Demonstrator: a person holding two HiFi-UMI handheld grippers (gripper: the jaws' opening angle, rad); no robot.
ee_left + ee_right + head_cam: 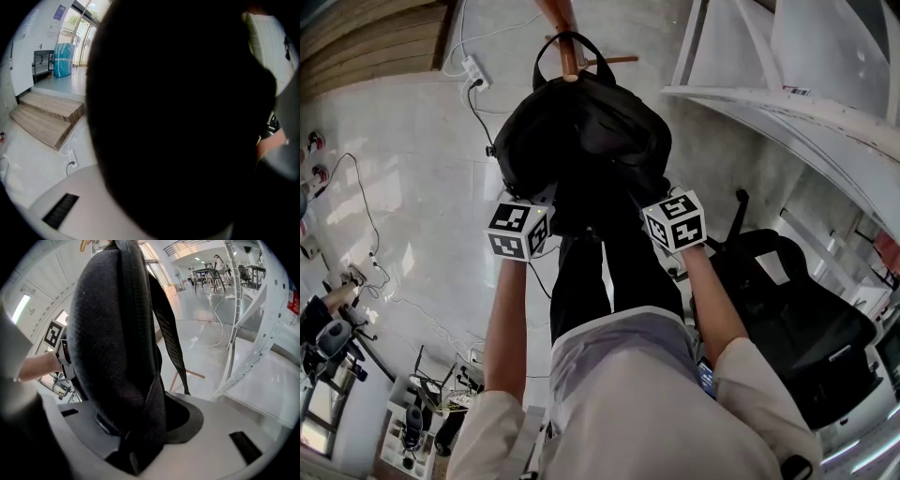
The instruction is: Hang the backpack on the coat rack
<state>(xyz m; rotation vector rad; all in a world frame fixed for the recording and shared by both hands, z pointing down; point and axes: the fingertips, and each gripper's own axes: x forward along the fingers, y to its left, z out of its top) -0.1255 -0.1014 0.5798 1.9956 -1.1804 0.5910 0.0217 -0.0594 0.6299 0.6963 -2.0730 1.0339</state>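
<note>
Fingers [61,206] of the left gripper [532,217] are clenched on the lower left of the black backpack [581,141], whose dark bulk fills most of the left gripper view. The bag's top loop [598,43] sits over a wooden peg of the coat rack [564,14], high above the pale floor [403,169]. Further right, the right gripper [664,217] grasps a fold of fabric and strap at the bag's bottom. A black office chair [806,319] stands at the far right.

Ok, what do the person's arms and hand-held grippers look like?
The left hand-held gripper and right hand-held gripper are light grey with dark slots, each carrying a white cube with black square markers. The person wears pale short sleeves.
</note>
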